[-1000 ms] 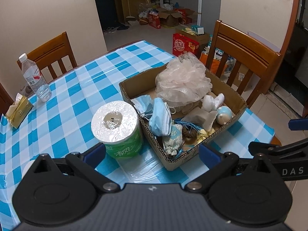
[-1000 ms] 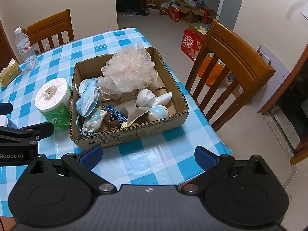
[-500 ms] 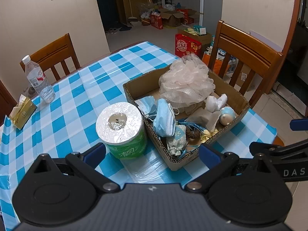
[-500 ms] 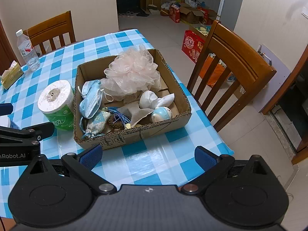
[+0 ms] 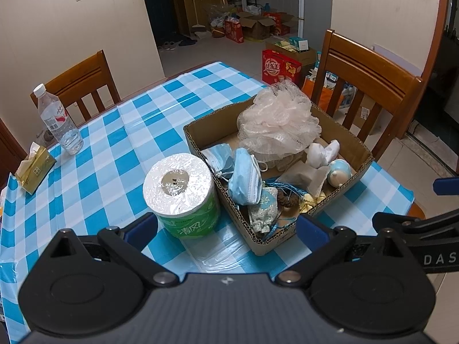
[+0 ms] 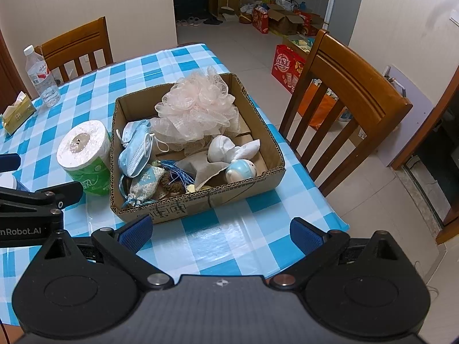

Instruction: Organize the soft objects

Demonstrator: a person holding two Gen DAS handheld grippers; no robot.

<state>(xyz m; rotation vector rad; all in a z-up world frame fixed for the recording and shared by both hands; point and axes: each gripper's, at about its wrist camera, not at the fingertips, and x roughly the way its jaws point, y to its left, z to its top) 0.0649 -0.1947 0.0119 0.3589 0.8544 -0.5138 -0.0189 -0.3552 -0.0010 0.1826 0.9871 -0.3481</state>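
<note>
Your left gripper (image 5: 226, 228) and right gripper (image 6: 221, 233) both gape empty, lower frame, over the blue-checked tablecloth (image 6: 218, 238); "Robot.AI" marks one.

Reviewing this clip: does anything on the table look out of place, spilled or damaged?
Nothing is spilled or visibly damaged. The toilet paper roll stands upright outside the cardboard box, against its side, while the bath pouf and face masks lie jumbled inside. Both the left gripper and right gripper are open and empty.
</note>
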